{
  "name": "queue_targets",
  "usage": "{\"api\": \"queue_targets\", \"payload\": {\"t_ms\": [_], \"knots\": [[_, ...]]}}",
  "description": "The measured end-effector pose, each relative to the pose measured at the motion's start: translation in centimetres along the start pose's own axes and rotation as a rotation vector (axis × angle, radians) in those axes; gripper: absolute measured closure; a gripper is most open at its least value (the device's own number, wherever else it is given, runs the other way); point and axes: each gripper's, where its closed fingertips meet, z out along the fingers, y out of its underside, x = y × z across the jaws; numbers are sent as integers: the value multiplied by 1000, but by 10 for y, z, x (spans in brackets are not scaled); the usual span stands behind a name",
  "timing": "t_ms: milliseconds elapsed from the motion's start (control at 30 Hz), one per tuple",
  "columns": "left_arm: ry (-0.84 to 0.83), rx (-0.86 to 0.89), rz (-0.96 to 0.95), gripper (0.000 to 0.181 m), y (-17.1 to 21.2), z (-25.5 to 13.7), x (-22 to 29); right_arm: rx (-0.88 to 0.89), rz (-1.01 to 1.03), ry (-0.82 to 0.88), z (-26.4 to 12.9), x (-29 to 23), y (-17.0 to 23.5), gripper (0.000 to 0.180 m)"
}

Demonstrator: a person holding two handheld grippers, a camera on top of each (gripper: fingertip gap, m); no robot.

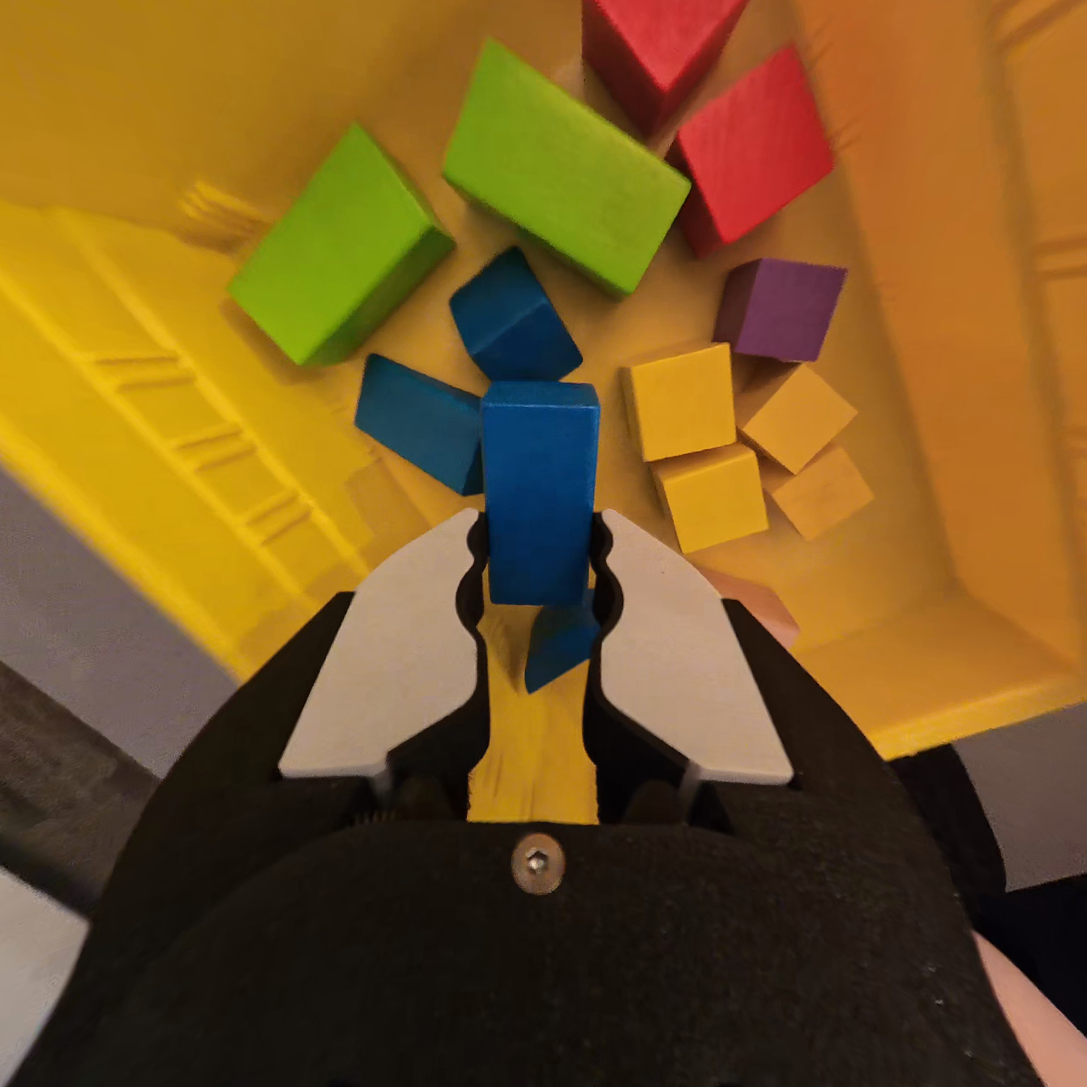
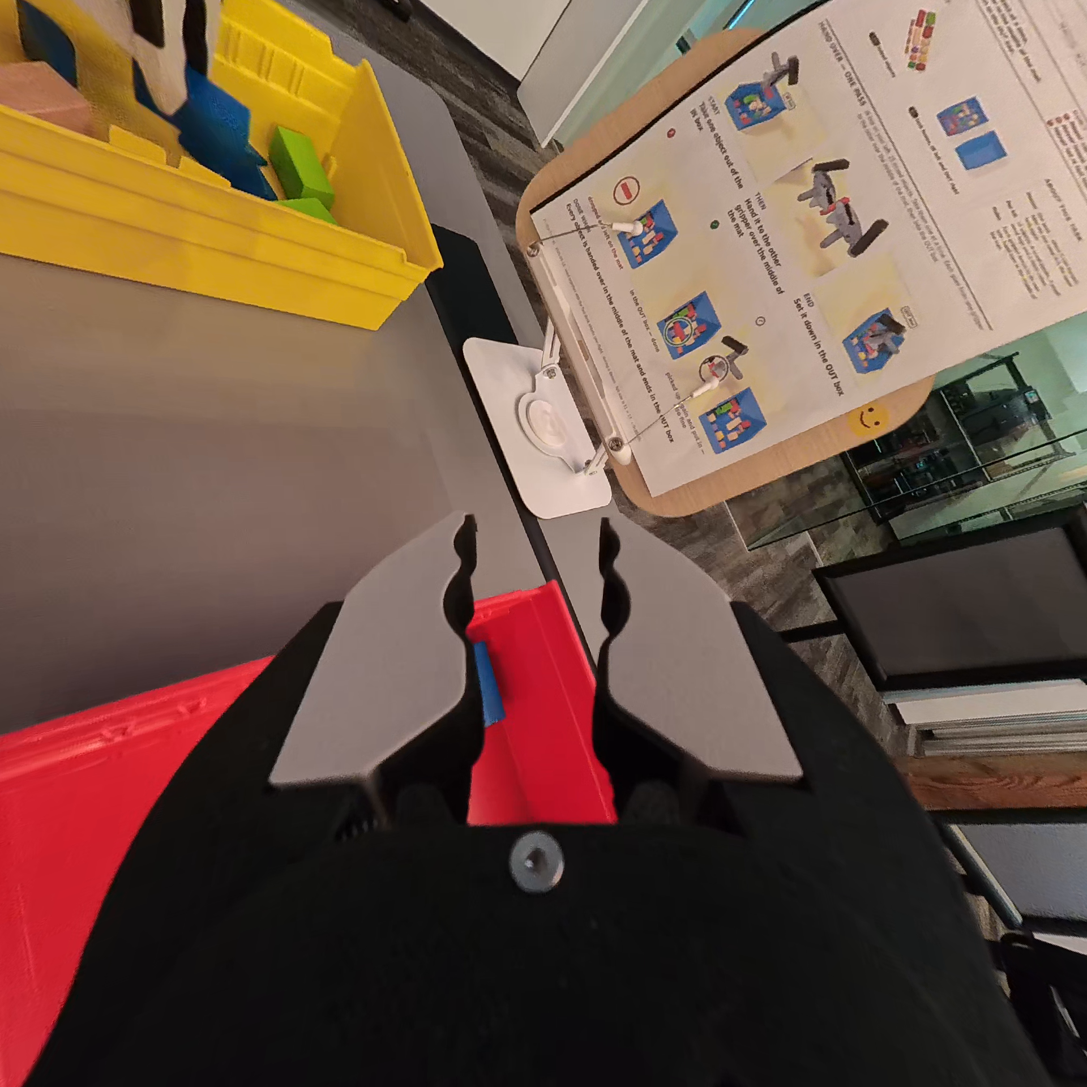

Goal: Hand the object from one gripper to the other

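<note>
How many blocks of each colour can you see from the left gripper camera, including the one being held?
Green blocks: 2
Red blocks: 2
Blue blocks: 4, one gripped
Yellow blocks: 4
Purple block: 1
Total: 13

Only readable stuff: printed instruction sheet (image 2: 823, 235) w/ text + pics on a wooden board (image 2: 694, 494), plus smiley sticker (image 2: 868, 419).
</note>
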Motion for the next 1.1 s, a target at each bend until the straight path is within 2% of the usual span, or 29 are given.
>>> {"api": "queue_targets", "payload": {"t_ms": [67,167,300,367,433,667,933,1100], "knots": [[46,126,-8,148,-8,-24,5,36,-6,8,6,-1,-9,138],[226,403,-9,148,-33,-73,30,183,-40,32,15,-8,-40,132],[613,790,70,148,-68,-156,92,395,-75,41,25,-37,-93,119],[833,885,94,148,-76,-190,125,452,-73,15,32,-57,-112,110],[974,916,128,148,-81,-208,155,466,-83,32,39,-70,-124,106],[1235,887,229,148,-86,-230,225,567,-100,163,33,-80,-153,101],[1242,885,210,148,-92,-227,233,597,-126,189,29,-86,-159,116],[1238,924,168,148,-96,-230,229,616,-92,262,30,-82,-161,114]]}}
